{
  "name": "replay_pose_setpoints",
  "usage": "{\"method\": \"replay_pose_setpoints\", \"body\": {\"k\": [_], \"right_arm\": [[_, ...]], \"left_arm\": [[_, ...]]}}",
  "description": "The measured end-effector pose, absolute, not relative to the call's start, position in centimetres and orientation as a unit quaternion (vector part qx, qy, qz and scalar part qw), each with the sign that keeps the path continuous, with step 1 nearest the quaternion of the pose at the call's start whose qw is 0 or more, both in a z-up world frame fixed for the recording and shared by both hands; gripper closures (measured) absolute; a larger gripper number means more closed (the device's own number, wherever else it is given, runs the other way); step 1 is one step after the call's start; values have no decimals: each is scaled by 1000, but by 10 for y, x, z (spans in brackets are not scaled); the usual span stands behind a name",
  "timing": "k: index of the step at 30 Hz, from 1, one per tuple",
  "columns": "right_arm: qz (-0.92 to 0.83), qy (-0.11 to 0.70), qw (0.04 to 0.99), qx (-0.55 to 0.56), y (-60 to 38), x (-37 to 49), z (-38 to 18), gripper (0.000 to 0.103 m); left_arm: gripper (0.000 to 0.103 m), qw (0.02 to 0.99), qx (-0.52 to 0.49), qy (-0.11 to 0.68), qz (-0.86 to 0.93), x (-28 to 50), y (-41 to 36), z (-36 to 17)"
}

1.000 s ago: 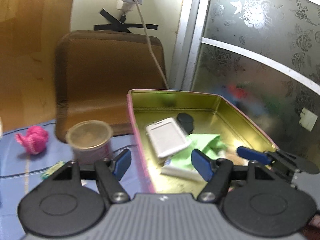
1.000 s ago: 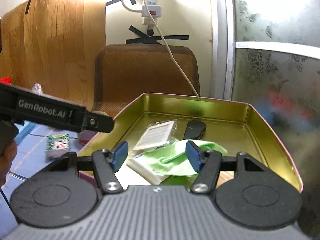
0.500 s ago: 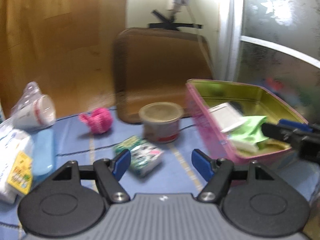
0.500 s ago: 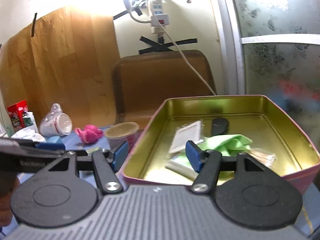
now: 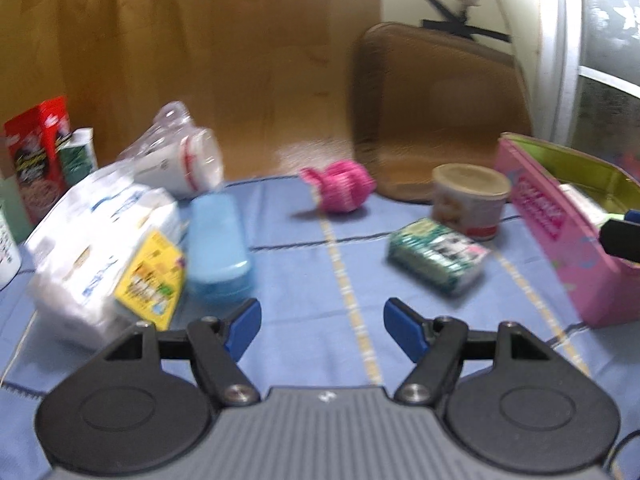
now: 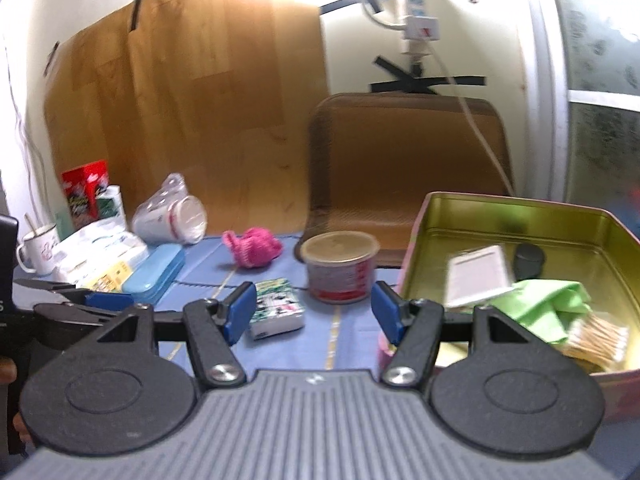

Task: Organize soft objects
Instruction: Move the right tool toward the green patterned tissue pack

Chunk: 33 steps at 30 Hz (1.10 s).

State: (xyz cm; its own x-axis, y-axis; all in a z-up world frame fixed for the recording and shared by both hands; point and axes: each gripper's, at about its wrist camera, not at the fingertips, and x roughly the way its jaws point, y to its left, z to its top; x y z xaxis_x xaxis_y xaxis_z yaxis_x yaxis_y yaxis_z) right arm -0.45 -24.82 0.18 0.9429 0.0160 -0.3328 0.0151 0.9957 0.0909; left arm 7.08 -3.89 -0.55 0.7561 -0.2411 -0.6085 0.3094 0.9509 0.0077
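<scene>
A pink knitted soft toy (image 5: 340, 186) (image 6: 254, 250) lies on the blue tablecloth, near the brown cushion. In front of it sits a green tissue pack (image 5: 438, 254) (image 6: 278, 312). The pink tin (image 5: 560, 216) (image 6: 512, 200) at the right holds a green cloth (image 6: 548, 308), a white card (image 6: 476, 276) and cotton swabs (image 6: 596, 340). My left gripper (image 5: 322, 326) is open over bare cloth, with nothing between its fingers. My right gripper (image 6: 314, 312) is open too, hanging empty just left of the tin's near corner.
A lidded paper cup (image 5: 470, 204) (image 6: 340, 266) stands beside the tin. At the left lie a blue case (image 5: 218, 240), white tissue packs (image 5: 100, 240), a bagged plastic cup (image 5: 180, 164) and a red box (image 5: 36, 160). A brown cushion (image 6: 404, 160) leans on the wall.
My left gripper has swung left, away from the tin and out over the tablecloth. My right gripper has drawn back and left out of the tin. Both stay open and empty.
</scene>
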Motion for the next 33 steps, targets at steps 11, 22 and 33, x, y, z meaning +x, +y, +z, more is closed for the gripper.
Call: {"method": "replay_pose_setpoints", "body": {"k": [11, 22, 33], "right_arm": [[32, 201, 979, 4, -210, 27, -10, 37], [15, 239, 970, -47, -201, 80, -37, 29], [34, 287, 957, -9, -214, 122, -57, 43]], "left_arm": [[30, 938, 41, 333, -93, 85, 8, -32], [27, 940, 6, 320, -118, 86, 20, -37], [27, 940, -21, 316, -129, 87, 27, -37]]}}
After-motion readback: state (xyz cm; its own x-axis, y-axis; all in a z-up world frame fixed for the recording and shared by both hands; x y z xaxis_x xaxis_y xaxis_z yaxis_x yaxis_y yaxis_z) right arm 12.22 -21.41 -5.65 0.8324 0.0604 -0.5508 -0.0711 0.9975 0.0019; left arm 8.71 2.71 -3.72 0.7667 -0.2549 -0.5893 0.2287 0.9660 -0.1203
